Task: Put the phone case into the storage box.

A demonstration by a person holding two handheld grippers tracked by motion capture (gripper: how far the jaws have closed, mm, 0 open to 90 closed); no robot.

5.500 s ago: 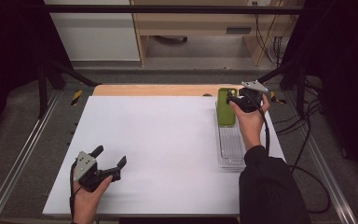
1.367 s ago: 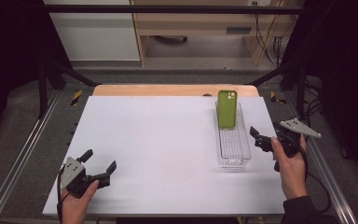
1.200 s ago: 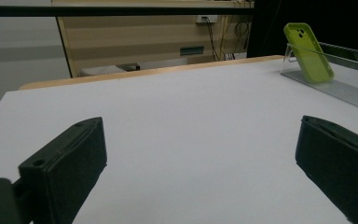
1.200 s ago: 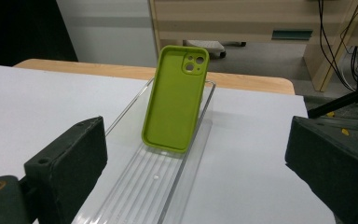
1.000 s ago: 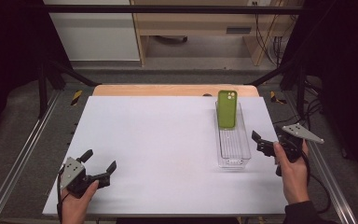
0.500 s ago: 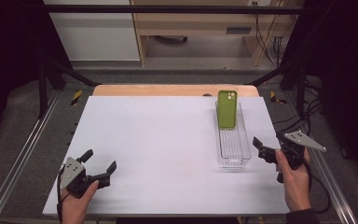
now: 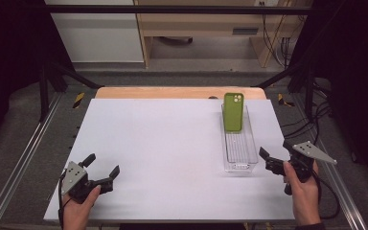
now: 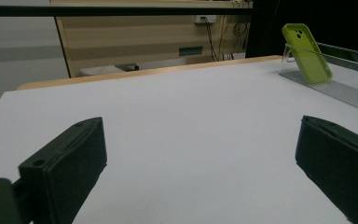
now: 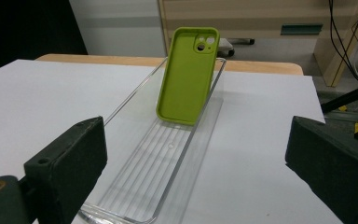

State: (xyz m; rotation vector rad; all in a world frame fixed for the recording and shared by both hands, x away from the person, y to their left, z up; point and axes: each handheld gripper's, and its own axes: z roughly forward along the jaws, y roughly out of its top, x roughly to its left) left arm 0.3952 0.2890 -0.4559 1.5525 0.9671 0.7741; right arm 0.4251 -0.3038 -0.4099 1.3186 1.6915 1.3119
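1. My right gripper (image 7: 271, 161) has its jaws wide apart and nothing is between them. It sits at the right edge of the white table (image 7: 163, 143), just beside the near end of the clear tray (image 7: 240, 152), but it is not touching the tray.
2. In the right gripper view the two black jaws stand far from each other, and the tray (image 9: 135, 191) lies on the table between and beyond them, with its near end close to the left jaw.
3. My right hand (image 7: 303, 189) holds this gripper from behind, and the grey three-cornered plate is on top of it.
4. My left gripper (image 7: 102, 171) is also spread open and empty. It rests low over the near left part of the table, well apart from the tray.
5. In the left gripper view I see bare white table between the jaws, and the tray (image 8: 340, 88) is far to the right.
6. My left hand (image 7: 79, 206) grips it at the near edge of the table.
7. The green phone case (image 7: 233, 111) stands inside the tray at its far end. It is tilted and leans back on the far wall, with the camera hole at the top.
8. In the right gripper view the phone case (image 9: 186, 74) has its lower edge on the ribbed floor of the tray, and in the left gripper view it (image 8: 306, 53) leans the same way.
9. Both grippers are apart from the phone case.
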